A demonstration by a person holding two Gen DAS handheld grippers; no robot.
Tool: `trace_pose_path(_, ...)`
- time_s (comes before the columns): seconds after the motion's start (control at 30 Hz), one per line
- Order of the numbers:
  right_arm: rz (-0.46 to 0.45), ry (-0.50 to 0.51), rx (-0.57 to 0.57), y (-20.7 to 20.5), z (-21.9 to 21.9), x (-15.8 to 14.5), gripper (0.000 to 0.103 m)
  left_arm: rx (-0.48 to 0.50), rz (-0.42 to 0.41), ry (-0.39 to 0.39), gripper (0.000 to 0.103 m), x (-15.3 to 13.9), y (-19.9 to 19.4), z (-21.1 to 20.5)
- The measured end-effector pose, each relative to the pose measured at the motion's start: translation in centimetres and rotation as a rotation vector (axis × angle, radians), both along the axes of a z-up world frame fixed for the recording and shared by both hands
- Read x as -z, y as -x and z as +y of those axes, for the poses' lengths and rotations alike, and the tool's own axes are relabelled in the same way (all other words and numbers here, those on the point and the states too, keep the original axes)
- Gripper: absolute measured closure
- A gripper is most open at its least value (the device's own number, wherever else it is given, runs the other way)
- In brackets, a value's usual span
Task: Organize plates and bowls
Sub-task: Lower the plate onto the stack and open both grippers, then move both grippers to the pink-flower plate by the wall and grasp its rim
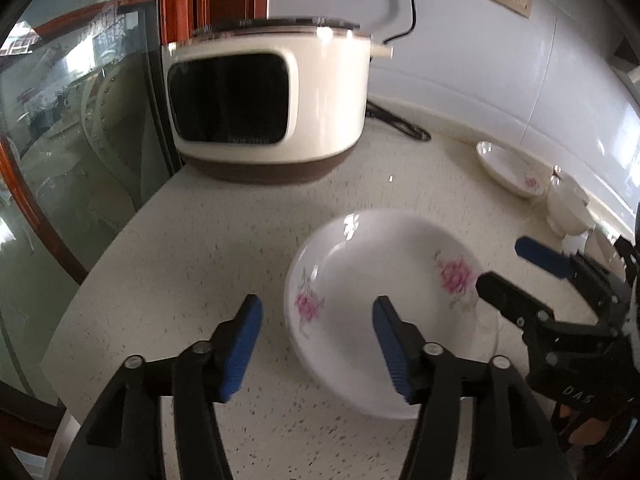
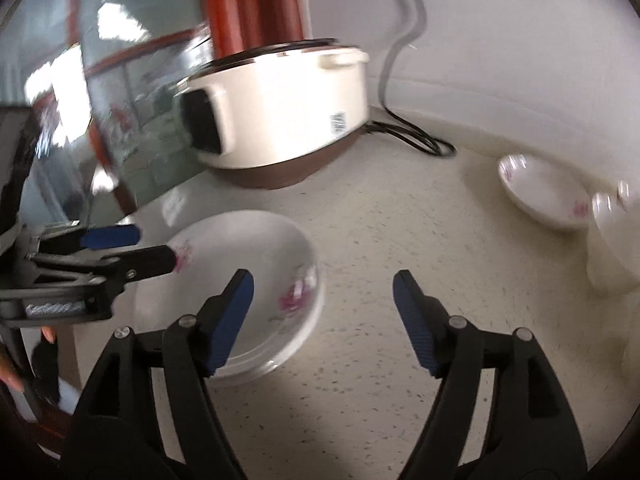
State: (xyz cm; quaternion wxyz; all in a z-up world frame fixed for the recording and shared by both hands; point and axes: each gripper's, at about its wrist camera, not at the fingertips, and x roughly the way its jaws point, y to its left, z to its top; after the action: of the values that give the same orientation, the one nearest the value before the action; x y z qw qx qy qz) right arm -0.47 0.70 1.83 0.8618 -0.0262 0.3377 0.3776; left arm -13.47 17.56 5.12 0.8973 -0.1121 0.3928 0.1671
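A white plate (image 1: 372,280) with pink flowers lies on the speckled counter (image 1: 200,240), between my two grippers. My left gripper (image 1: 318,344) is open, with the plate's left rim in the gap; its right pad hangs over the plate and its left pad over bare counter. My right gripper (image 1: 500,264) stands open at the plate's right rim. The right wrist view shows the plate (image 2: 240,264) under the left pad of my open right gripper (image 2: 322,292), and my left gripper (image 2: 156,246) open at its far rim. No pad presses on the plate.
A second flowered plate (image 1: 512,172) (image 2: 544,192) sits by the back wall at right, with white bowls (image 1: 568,204) (image 2: 616,248) beside it. A cream rice cooker (image 1: 272,108) (image 2: 280,120) stands at the back with its black cord. A glass door borders the counter's left edge.
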Motion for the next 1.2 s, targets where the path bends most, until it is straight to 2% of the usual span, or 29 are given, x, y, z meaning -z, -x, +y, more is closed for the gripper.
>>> trace_pose_path(0.07, 0.066, -0.042, 0.093, -1.7, -1.8, 0.1, 0.028, 0.007, -0.013, -0.003, 0.027, -0.9, -0.7, -0.4)
trace_pose_path(0.17, 0.12, -0.077, 0.261, -3.9, -5.1, 0.1, 0.028, 0.034, -0.019, 0.021, 0.022, -1.9, -2.2, -1.2)
trace_pose_path(0.27, 0.164, -0.154, 0.405, -5.3, -9.0, -0.3, 0.028, 0.066, 0.001, 0.116, 0.02, -2.1, -4.9, -1.9)
trace_pose_path(0.37, 0.153, -0.231, 0.5, -5.3, -12.1, -1.3, 0.028, 0.071, 0.036, 0.223, 0.02, -2.1, -8.6, -2.7)
trace_pose_path(0.57, 0.059, -0.42, 0.627, -3.8, -17.9, -4.1, 0.028, 0.063, 0.096, 0.393, 0.02, -2.1, -17.6, -4.5)
trace_pose_path(0.6, 0.054, -0.43, 0.635, -3.8, -18.4, -4.3, 0.028, 0.066, 0.099, 0.392, 0.02, -2.1, -18.8, -5.5)
trace_pose_path(0.77, 0.056, -0.446, 0.668, -4.3, -18.6, -4.0, 0.028, 0.103, 0.09, 0.275, 0.02, -1.0, -24.4, -9.7)
trace_pose_path(0.97, 0.114, -0.446, 0.677, -5.5, -18.9, -2.6, 0.028, 0.051, 0.067, 0.307, 0.02, 1.4, -28.6, -10.9)
trace_pose_path(1.2, 0.092, -0.451, 0.67, -4.8, -18.9, -2.9, 0.028, 0.01, 0.101, 0.234, 0.02, 3.4, -31.5, -12.4)
